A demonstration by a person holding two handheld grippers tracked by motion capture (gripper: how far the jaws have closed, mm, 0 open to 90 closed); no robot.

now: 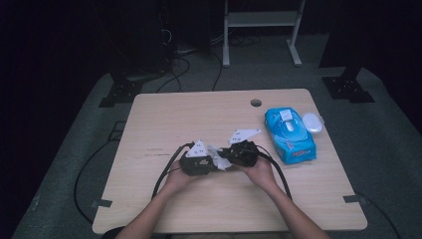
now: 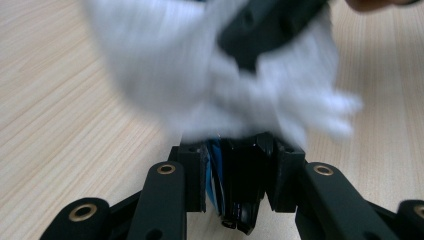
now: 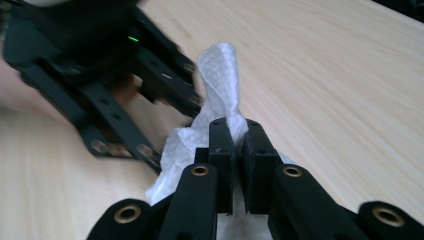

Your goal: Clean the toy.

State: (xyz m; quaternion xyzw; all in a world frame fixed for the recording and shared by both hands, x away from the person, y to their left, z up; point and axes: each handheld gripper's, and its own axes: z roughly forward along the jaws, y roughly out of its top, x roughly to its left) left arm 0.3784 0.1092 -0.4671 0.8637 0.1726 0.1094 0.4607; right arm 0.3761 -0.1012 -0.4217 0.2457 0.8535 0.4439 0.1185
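White wipe (image 1: 217, 158) bunched between two black hand-held grippers, left (image 1: 213, 164) and right (image 1: 223, 152), each topped by a grey plate. Pale wood-grain worktop (image 1: 174, 119). Far right, a bright blue wipes pack (image 1: 289, 135) with a white lid.

Dim room — grey carpet (image 1: 398, 149), white frame (image 1: 261, 20), floor cables (image 1: 174, 69).

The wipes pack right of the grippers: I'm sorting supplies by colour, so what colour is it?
Bright blue, with a white flip lid; the wipes pack shows best in the high view.
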